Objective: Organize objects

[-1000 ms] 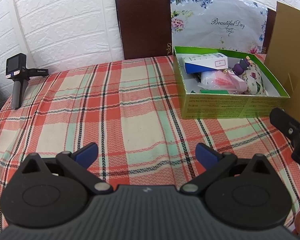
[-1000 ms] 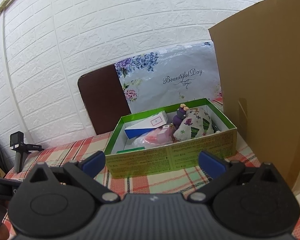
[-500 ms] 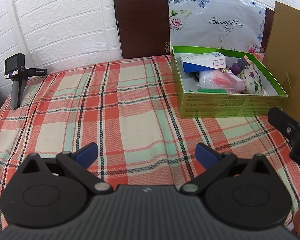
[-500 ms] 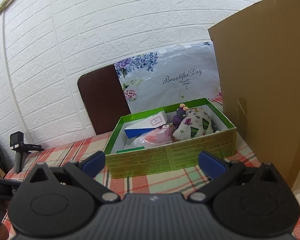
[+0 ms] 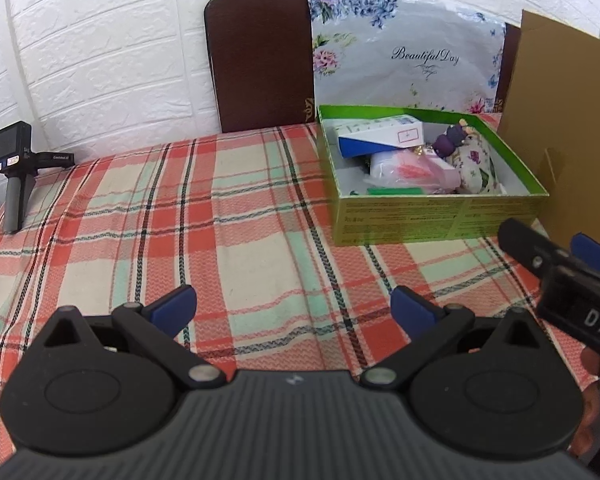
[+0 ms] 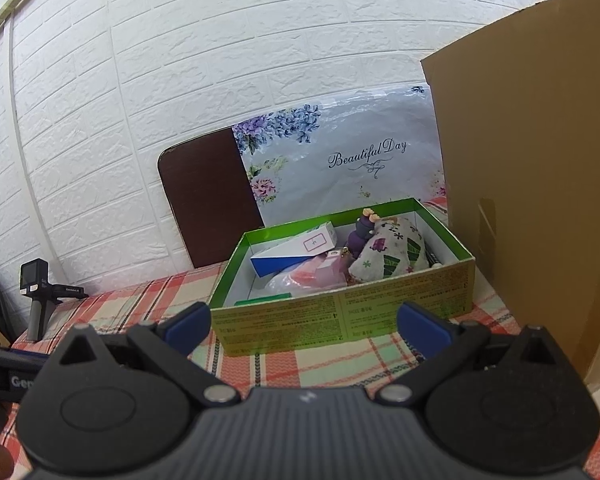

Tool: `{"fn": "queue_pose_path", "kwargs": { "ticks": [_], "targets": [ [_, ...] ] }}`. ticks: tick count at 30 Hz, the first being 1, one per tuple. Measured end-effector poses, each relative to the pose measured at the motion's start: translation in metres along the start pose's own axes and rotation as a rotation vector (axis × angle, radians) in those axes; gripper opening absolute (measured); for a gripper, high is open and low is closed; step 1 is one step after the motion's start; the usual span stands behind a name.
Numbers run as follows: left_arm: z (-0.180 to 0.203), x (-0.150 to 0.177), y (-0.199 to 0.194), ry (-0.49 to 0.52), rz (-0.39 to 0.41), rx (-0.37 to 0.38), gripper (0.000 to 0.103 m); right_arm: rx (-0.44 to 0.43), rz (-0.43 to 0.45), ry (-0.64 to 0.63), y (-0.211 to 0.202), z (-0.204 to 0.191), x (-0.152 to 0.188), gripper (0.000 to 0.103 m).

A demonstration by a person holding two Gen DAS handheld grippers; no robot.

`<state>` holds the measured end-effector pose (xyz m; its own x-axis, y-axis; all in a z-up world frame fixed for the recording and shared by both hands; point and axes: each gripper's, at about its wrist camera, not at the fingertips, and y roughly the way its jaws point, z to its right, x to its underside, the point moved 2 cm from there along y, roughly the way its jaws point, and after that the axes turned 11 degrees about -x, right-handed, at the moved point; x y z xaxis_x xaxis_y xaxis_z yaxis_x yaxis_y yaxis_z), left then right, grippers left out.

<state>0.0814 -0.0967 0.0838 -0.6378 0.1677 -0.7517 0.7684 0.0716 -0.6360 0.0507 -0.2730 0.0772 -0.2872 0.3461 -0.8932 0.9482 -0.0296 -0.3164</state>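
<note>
left view: my left gripper (image 5: pixel 293 305) gapes empty low in frame, green cardboard box (image 5: pixel 436 216) of oddments upper right. right view: my right gripper (image 6: pixel 305 322) spread, empty, box centred. seemingly finished; next, check for strays.

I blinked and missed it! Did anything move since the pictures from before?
Barely. The left tool crept slightly closer to the green box. Nothing was picked up or let go. Both it and the right tool stayed open and empty, and the box's things stayed put on the plaid tablecloth.
</note>
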Motion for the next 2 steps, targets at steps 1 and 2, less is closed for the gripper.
{"fn": "queue_pose_path", "kwargs": {
  "ticks": [1, 2],
  "targets": [
    [-0.0008, -0.0008, 0.0003, -0.002, 0.003, -0.010, 0.103, -0.001, -0.001, 0.001, 0.0002, -0.0002, 0.0002, 0.103],
    [-0.0020, -0.0013, 0.0014, -0.006, 0.003, -0.021, 0.103, -0.001, -0.002, 0.001, 0.0006, -0.0001, 0.0001, 0.103]
  ]
}}
